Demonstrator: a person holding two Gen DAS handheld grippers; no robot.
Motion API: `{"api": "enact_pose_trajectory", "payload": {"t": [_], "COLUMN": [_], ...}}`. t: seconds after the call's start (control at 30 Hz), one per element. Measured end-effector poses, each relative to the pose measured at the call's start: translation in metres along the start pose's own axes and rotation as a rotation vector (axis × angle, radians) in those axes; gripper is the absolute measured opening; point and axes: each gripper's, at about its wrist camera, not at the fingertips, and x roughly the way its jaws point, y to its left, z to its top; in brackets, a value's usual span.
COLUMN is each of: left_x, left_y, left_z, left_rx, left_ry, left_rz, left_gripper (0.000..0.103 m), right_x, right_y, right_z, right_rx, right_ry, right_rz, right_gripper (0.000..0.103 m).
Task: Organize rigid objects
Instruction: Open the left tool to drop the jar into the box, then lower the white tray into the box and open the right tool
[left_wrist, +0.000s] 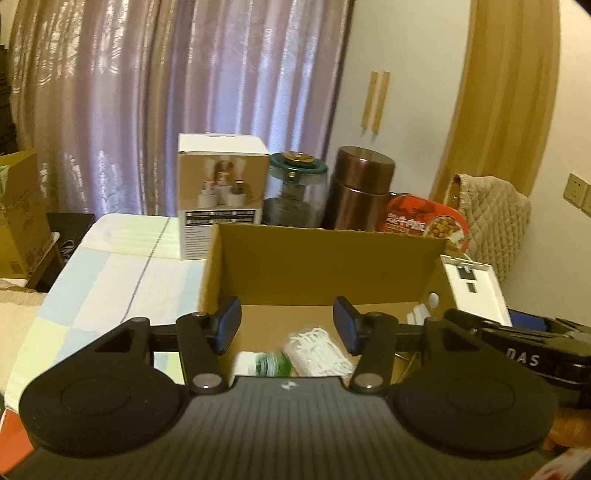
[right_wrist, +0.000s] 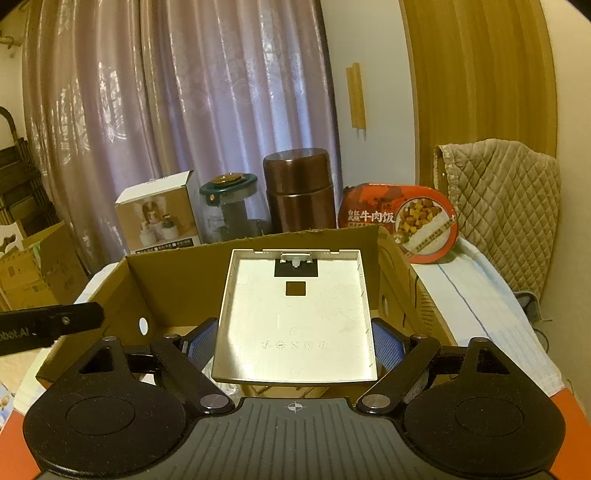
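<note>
Two grippers over the brown cardboard box (right_wrist: 258, 243): right gripper (right_wrist: 294, 341) clamps the flat white plastic panel (right_wrist: 295, 314) for loading; left gripper (left_wrist: 287, 326) gapes empty.

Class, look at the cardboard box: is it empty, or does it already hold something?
Not empty. The cardboard box is open-topped, and on its floor lie a white packet and a green-and-white item.

An open brown cardboard box (left_wrist: 325, 266) stood on the bed. On its floor lay a white mesh packet (left_wrist: 317, 350) and, touching it, a small white-and-green pack (left_wrist: 264, 363). A flat square white plastic tray (right_wrist: 295, 317) with a raised rim and two dark square cut-outs hung above the box, tilted upward at its far edge, clamped on its two sides between blue pads (right_wrist: 201, 343).
</note>
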Motion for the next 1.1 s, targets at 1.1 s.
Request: {"api": "enact_pose_trajectory", "payload": {"t": [1.1], "left_x": [0.0], "left_y": [-0.013], "left_z": [-0.005], "left_rx": [0.043], "left_ry": [0.022], "left_rz": [-0.014], "left_gripper": [0.053], "right_x": [0.002], "right_y": [0.002], "right_z": [-0.002], "right_rx": [0.008], "right_ry": [0.005], "right_rz": [0.002], "right_gripper": [0.083]}}
